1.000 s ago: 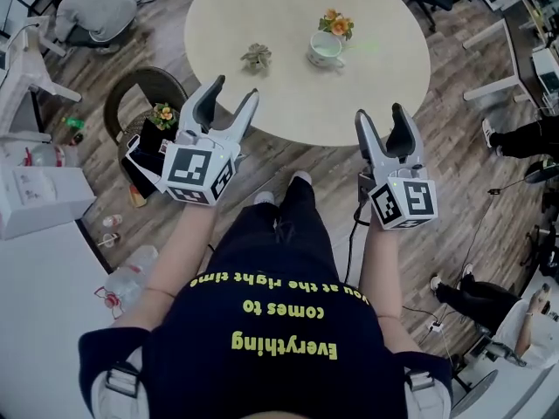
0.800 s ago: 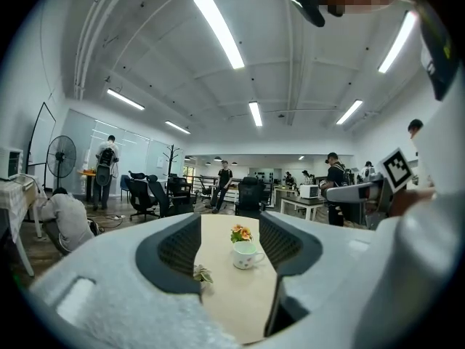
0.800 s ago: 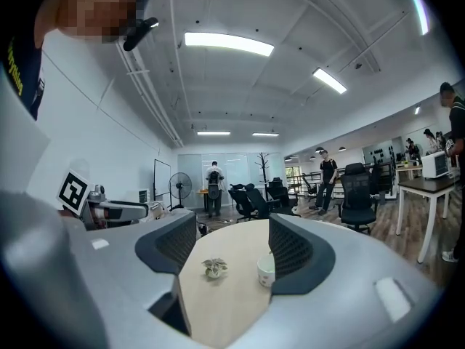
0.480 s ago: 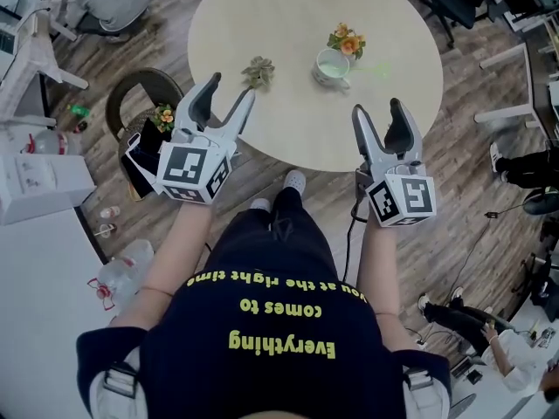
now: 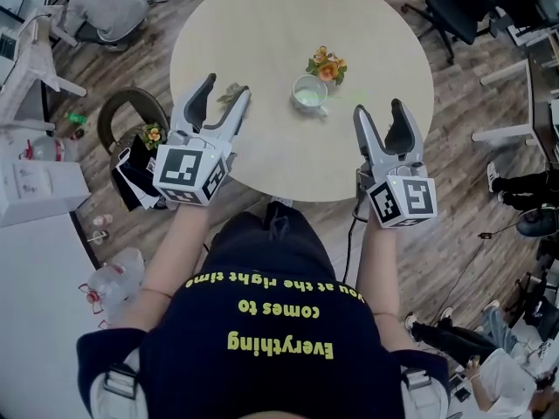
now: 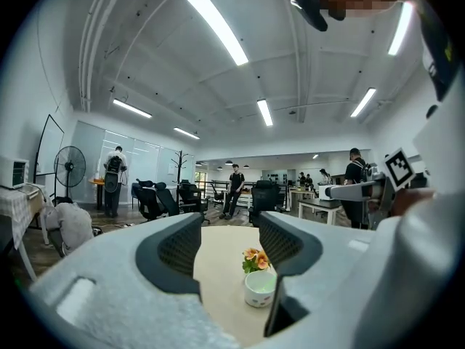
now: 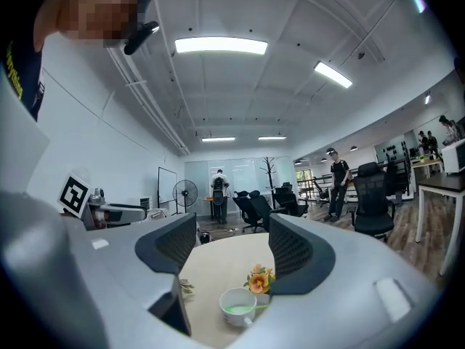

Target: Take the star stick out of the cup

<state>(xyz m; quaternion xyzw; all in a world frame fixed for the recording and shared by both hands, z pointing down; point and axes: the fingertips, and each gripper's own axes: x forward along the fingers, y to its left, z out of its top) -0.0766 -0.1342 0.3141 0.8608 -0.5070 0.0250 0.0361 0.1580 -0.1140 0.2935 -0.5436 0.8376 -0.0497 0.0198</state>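
A white cup [image 5: 307, 92] stands near the middle of the round pale table [image 5: 262, 24], with a pale green stick [image 7: 243, 309] lying across its inside. In both gripper views the cup [image 6: 259, 288] [image 7: 237, 307] shows between the jaws, still some way ahead. My left gripper [image 5: 224, 90] is open over the table's near left part, to the left of the cup. My right gripper [image 5: 381, 112] is open and empty at the table's near right edge. Neither gripper touches the cup.
An orange flower sprig [image 5: 327, 65] sits just behind the cup. A small dried plant [image 7: 187, 287] lies left of the cup, partly hidden by my left gripper in the head view. A wicker stool [image 5: 131, 112] stands left of the table, and an office chair [image 5: 458, 7] at the far right.
The table and cup have come closer. Both grippers, earlier short of the table's edge, now reach over it. Their jaws stay open.
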